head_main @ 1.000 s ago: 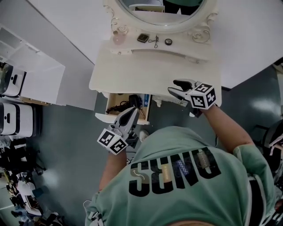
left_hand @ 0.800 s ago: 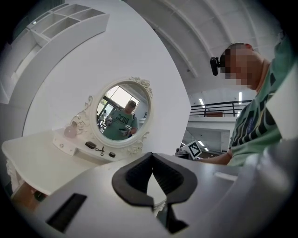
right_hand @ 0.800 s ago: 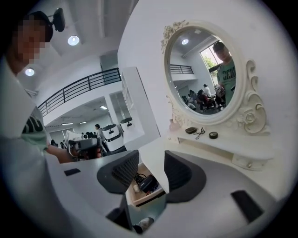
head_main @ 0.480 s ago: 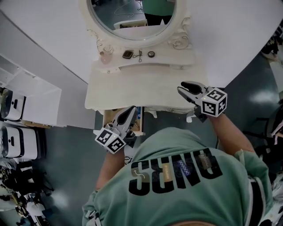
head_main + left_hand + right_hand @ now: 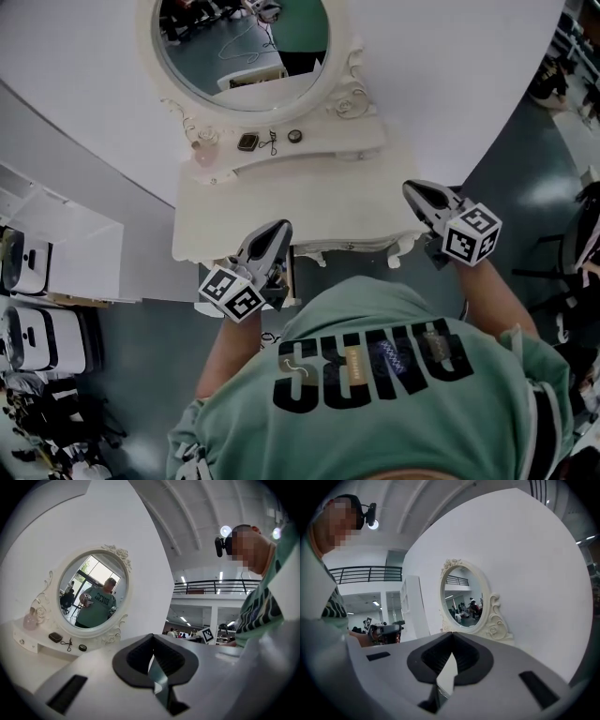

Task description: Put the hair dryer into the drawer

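Hair dryer is out of sight now. A second ago a dark thing, likely it, lay in the open drawer (image 5: 289, 286). Both grippers have lifted. The left gripper (image 5: 277, 228) is closed and empty, and the right gripper (image 5: 411, 187) has just closed on nothing. The job looks done.

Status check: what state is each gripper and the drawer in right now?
left gripper, shut, empty
right gripper, jaws just closed, shut, empty
drawer, looks part open, mostly hidden behind left gripper
hair dryer, not in sight
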`<action>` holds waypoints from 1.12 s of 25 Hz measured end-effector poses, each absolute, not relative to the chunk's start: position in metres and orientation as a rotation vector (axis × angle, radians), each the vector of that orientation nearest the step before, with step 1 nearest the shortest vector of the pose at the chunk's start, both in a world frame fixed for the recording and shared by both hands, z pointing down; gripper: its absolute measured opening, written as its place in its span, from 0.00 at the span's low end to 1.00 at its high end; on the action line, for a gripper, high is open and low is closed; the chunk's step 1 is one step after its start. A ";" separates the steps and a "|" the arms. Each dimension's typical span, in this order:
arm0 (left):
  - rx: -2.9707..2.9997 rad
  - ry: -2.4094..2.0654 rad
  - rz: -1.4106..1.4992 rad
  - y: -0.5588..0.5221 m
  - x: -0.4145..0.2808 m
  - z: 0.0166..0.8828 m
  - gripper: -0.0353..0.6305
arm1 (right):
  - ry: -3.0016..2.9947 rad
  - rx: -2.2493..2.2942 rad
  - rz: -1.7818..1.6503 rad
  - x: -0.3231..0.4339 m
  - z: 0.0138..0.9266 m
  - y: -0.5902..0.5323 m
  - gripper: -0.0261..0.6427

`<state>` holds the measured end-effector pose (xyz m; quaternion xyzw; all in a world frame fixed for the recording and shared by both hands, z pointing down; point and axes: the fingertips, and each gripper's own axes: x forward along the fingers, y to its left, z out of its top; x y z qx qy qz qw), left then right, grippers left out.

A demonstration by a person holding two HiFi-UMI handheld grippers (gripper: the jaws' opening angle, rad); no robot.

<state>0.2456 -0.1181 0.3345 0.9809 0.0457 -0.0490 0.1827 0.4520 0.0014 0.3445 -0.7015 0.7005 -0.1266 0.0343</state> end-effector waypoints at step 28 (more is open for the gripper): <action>2.757 0.169 -0.166 -0.103 0.268 0.333 0.05 | 2.171 -2.159 -0.352 0.460 0.339 0.020 0.03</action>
